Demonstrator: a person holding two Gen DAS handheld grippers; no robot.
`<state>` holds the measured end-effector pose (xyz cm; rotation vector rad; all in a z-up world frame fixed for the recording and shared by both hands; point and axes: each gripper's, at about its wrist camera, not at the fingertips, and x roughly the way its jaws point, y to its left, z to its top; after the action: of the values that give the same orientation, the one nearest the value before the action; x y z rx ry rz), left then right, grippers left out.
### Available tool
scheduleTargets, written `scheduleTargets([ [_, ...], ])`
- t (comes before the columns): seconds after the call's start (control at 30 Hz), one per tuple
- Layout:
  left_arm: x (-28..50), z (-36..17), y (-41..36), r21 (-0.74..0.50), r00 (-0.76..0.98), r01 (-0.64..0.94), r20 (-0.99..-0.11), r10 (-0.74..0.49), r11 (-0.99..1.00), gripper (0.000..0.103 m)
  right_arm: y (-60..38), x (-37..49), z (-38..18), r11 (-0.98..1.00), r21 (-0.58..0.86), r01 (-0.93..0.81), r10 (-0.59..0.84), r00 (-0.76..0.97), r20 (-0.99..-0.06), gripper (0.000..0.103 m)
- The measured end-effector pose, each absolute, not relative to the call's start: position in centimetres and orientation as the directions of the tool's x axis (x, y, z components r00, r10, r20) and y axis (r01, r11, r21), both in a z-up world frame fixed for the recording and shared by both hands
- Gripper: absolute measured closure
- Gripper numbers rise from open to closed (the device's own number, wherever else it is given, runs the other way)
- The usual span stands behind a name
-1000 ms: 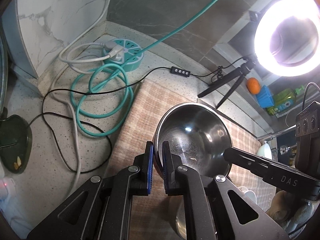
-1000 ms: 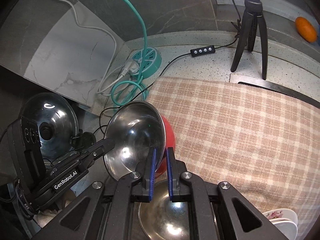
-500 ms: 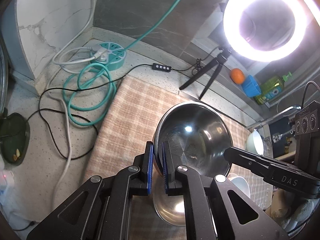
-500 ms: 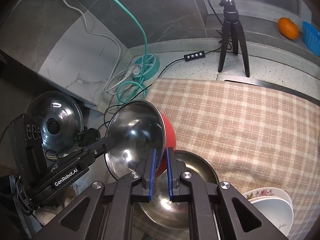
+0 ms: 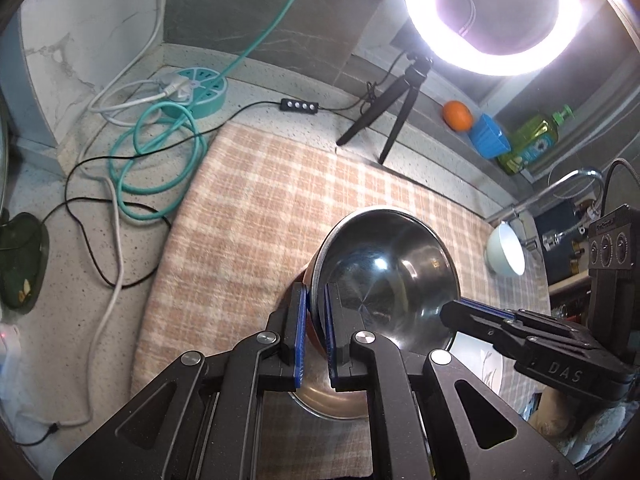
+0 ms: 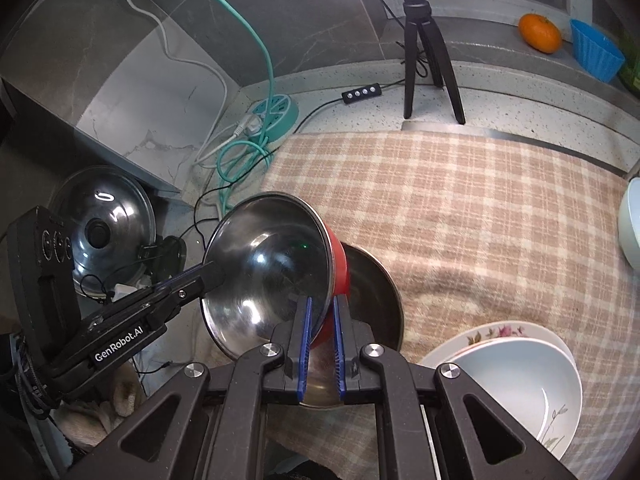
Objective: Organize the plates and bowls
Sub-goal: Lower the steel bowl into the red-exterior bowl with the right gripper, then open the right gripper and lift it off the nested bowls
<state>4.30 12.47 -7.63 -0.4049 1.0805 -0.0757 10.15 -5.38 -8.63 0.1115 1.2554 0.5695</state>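
Both grippers hold one steel bowl with a red outside (image 5: 384, 276) by opposite rims, tilted, above the checked cloth (image 5: 256, 216). My left gripper (image 5: 316, 300) is shut on its near rim. My right gripper (image 6: 320, 312) is shut on the other rim of the bowl (image 6: 272, 272). A second steel bowl (image 6: 376, 296) sits on the cloth just beneath it. A white bowl inside a flowered plate (image 6: 516, 380) stands at the lower right of the right wrist view. A pale bowl (image 5: 506, 250) lies at the cloth's right side.
A ring light on a tripod (image 5: 400, 92) stands behind the cloth. A teal power strip with coiled cables (image 5: 192, 92) lies at the back left. A glass pot lid (image 6: 104, 220) leans at the left. An orange (image 6: 540, 32) and a blue cup (image 6: 596, 52) sit on the ledge.
Both grippers have lifted the red-and-steel bowl up and back from the lower steel bowl. More of the cloth, the lower bowl and the white bowl now shows.
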Motion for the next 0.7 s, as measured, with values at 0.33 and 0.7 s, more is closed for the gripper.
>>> scheduleTargets([
  [0.33,4.0,-9.6,11.3,-0.323,0.428,-0.129,-0.871,-0.241,0.937,0.096,-5.9,9.4,-10.7,0.874,0.36,-0.327,0.43,0.171,-0.887,0.093],
  [0.7,4.2,-11.4,10.8,-0.28,0.388,-0.127,-0.897,-0.212,0.951,0.096,-5.3,9.4,-12.7,0.887,0.316,-0.336,0.384,0.157,-0.91,0.094],
])
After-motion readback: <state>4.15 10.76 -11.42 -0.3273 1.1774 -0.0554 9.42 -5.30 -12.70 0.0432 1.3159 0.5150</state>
